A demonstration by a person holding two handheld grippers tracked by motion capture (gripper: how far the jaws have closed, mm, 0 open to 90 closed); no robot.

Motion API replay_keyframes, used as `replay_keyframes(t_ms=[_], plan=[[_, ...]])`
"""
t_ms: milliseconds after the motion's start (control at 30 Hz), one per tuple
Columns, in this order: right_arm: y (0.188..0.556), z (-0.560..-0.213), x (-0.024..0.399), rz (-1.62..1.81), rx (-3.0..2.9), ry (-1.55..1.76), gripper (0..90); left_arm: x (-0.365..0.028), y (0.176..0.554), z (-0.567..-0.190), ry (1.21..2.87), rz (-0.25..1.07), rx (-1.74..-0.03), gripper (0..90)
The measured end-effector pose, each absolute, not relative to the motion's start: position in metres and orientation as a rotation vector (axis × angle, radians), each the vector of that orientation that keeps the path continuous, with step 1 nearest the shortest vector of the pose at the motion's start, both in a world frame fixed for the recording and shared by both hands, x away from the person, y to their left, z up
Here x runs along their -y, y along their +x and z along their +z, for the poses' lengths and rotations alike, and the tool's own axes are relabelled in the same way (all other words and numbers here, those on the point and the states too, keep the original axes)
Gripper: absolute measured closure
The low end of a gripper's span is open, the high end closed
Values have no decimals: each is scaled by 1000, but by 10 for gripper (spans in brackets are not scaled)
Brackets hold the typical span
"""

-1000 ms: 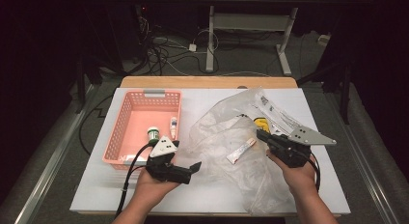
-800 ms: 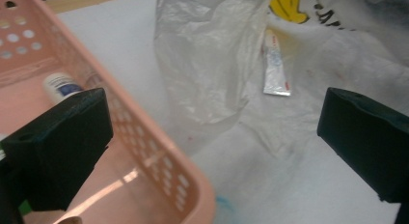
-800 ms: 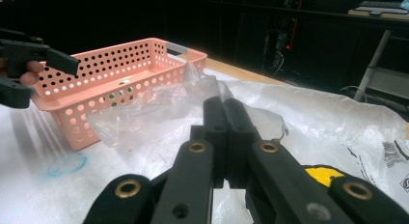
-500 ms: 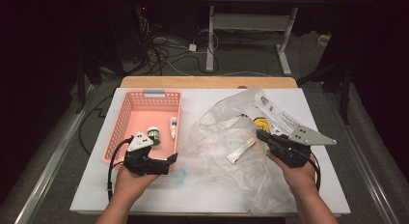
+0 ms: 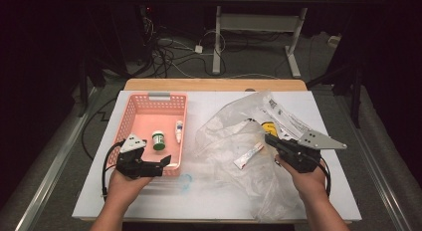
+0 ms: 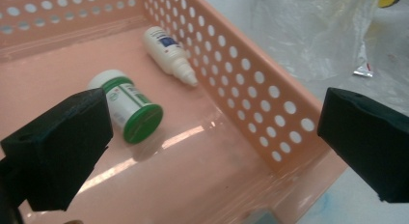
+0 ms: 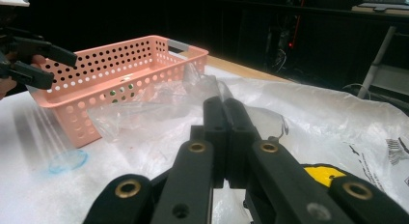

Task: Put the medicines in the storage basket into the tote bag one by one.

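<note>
A pink perforated basket point(image 5: 133, 122) point(image 6: 251, 93) point(image 7: 96, 74) sits at the table's left. In it lie a green-capped white jar point(image 5: 158, 140) point(image 6: 128, 108) and a white dropper bottle point(image 5: 178, 131) point(image 6: 169, 55). My left gripper point(image 5: 166, 163) point(image 6: 212, 147) point(image 7: 62, 69) is open, its jaws standing wide on either side of the basket's near right corner and holding nothing. A crumpled clear plastic bag point(image 5: 234, 136) point(image 7: 159, 108) covers the table's right half. My right gripper point(image 5: 271, 140) point(image 7: 224, 120) is shut on a fold of that bag.
A small white tube point(image 5: 248, 155) point(image 6: 364, 69) lies in the bag, with a yellow item point(image 5: 269, 128) point(image 7: 323, 175) and printed sheets point(image 5: 286, 119) behind it. A bluish round smear point(image 5: 184, 181) point(image 7: 67, 161) marks the white table in front of the basket. Cables and table legs stand beyond.
My left gripper has moved left, away from the bag, to the basket's near right corner. The right gripper and the bag have stayed still.
</note>
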State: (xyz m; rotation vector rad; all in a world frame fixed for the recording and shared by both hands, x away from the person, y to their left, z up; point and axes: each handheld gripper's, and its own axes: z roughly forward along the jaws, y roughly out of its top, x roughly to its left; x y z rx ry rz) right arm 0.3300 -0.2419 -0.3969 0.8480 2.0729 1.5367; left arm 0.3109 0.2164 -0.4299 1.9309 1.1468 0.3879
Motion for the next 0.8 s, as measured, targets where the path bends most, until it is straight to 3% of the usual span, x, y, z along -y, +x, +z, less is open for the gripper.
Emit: replay_keyframes(t_ms=[367, 800], plan=[[330, -397, 243, 1525, -2074, 844, 900, -244, 312, -431, 1897, 412, -1237, 0], [329, -398, 242, 1510, -2075, 840, 900, -237, 314, -414, 1873, 436, -1203, 0]])
